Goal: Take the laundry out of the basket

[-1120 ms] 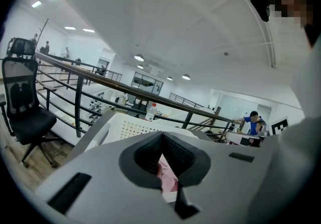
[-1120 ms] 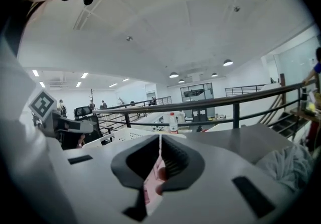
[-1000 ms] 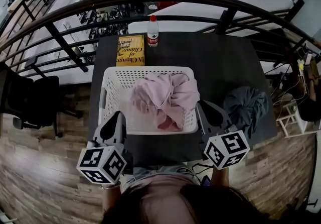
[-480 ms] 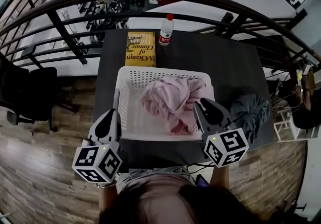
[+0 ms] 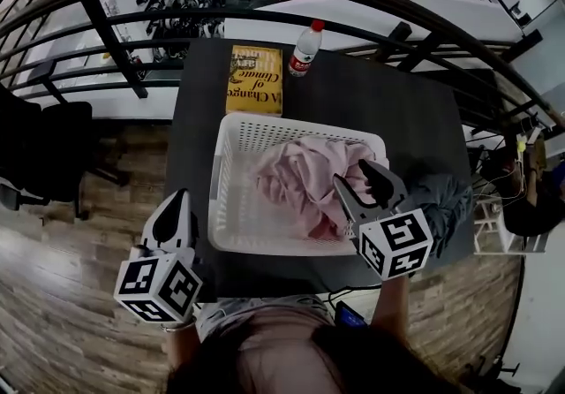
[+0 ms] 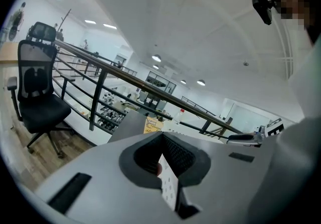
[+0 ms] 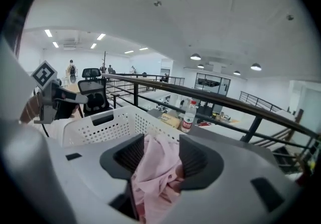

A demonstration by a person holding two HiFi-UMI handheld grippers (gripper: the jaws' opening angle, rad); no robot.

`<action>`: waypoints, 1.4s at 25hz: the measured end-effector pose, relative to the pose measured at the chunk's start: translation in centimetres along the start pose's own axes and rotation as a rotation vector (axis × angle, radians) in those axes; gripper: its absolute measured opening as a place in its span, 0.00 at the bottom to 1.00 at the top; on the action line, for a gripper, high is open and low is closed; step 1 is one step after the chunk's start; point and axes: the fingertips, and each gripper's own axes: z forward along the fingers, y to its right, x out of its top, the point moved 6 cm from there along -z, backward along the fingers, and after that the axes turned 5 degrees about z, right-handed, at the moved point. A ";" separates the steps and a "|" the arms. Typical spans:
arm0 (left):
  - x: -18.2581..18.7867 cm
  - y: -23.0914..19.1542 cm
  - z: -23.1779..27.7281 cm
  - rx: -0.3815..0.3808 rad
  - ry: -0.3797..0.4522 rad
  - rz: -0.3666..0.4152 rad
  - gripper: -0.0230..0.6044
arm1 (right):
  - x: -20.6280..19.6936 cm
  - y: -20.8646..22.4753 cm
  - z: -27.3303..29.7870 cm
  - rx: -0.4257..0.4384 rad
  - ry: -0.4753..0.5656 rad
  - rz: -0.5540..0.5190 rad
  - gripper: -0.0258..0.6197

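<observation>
I'm looking down at the dark rectangular table (image 5: 388,101), where the white perforated plastic laundry basket (image 5: 222,180) is sitting near my edge. The crumpled pink cloth garment (image 5: 305,176) is lying inside it, bunched toward the right half.

I'm holding the right gripper (image 5: 355,178) over the basket's near right corner, pointing down into the pile. Its jaws have just been opening; they are now standing apart with a fold of the pink garment (image 7: 155,168) lying between the ribbed pads, not clamped. Past them in the right gripper view the basket (image 7: 95,125) is showing its handle slot.

I'm keeping the left gripper (image 5: 180,200) off to the left of the basket, beside the table's near left corner. In the left gripper view its jaws (image 6: 163,140) are meeting at the tips, clenched on nothing, with only a strip of perforated white wall showing through the gap behind them.

A crumpled grey-blue garment (image 5: 446,198) is lying on the table just right of the basket, partly hidden behind the right gripper. At the far edge a yellow book (image 5: 254,79) is lying flat, with a clear plastic bottle with a red cap (image 5: 305,49) standing just beside it. A black metal railing (image 5: 106,30) is curving behind the table
</observation>
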 end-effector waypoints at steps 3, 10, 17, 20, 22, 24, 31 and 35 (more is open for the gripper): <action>-0.1 -1.2 0.1 0.006 -0.004 -0.015 0.03 | -0.2 -0.2 1.6 0.002 -0.054 -0.034 0.42; -0.3 -3.8 0.7 0.022 -0.014 -0.049 0.03 | -0.6 -0.6 4.9 0.006 -0.173 -0.106 0.53; -0.9 -5.7 1.1 0.041 -0.032 -0.082 0.03 | -1.7 -0.3 7.8 0.000 -0.311 -0.197 0.59; -1.4 -6.4 1.3 0.051 -0.046 -0.097 0.03 | -2.5 -0.1 8.8 0.005 -0.380 -0.242 0.61; -1.8 -6.9 1.5 0.058 -0.051 -0.107 0.03 | -3.1 0.1 9.5 0.004 -0.419 -0.252 0.62; -2.0 -7.3 1.7 0.063 -0.055 -0.116 0.03 | -3.5 0.3 10.1 0.001 -0.453 -0.252 0.62; -2.8 -8.0 2.4 0.077 -0.074 -0.139 0.03 | -5.3 0.8 12.0 0.015 -0.550 -0.203 0.63; -3.0 -8.1 2.8 0.080 -0.086 -0.147 0.03 | -7.0 0.9 13.0 0.025 -0.628 -0.182 0.65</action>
